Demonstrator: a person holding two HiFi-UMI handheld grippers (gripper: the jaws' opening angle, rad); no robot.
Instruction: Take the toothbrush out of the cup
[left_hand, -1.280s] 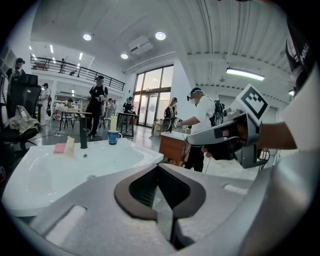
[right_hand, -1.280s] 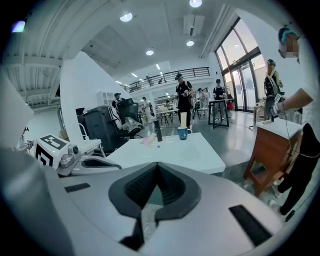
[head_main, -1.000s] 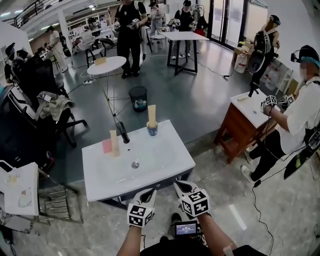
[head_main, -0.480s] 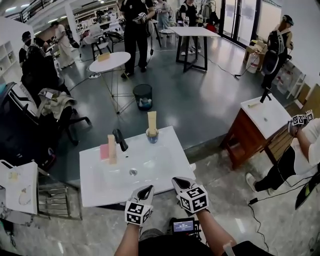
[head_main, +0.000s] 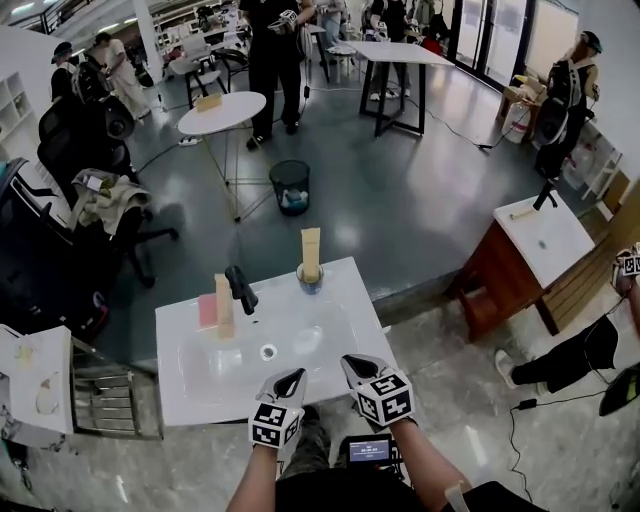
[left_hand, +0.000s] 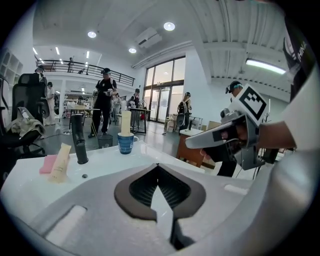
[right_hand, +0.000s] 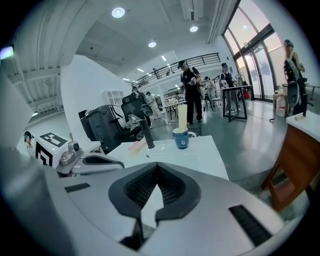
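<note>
A blue cup (head_main: 310, 279) stands at the far edge of the white washbasin (head_main: 340, 300), with a tall cream toothbrush handle (head_main: 311, 246) upright in it. The left gripper view shows the cup (left_hand: 126, 143) left of centre; the right gripper view has the cup (right_hand: 181, 139) straight ahead. My left gripper (head_main: 291, 381) and right gripper (head_main: 351, 366) hover side by side over the basin's near edge, well short of the cup. Both are shut with nothing between them, as seen on the left gripper (left_hand: 157, 166) and the right gripper (right_hand: 157, 165).
A black faucet (head_main: 240, 288), a cream tube (head_main: 223, 304) and a pink bar (head_main: 208, 311) stand at the basin's back left. A wooden cabinet (head_main: 505, 268) is at the right, a small white table (head_main: 40, 380) at the left. Several people stand farther off.
The basin has come nearer, and both grippers now reach over its near edge. The person at the right has slid almost out of the picture.
</note>
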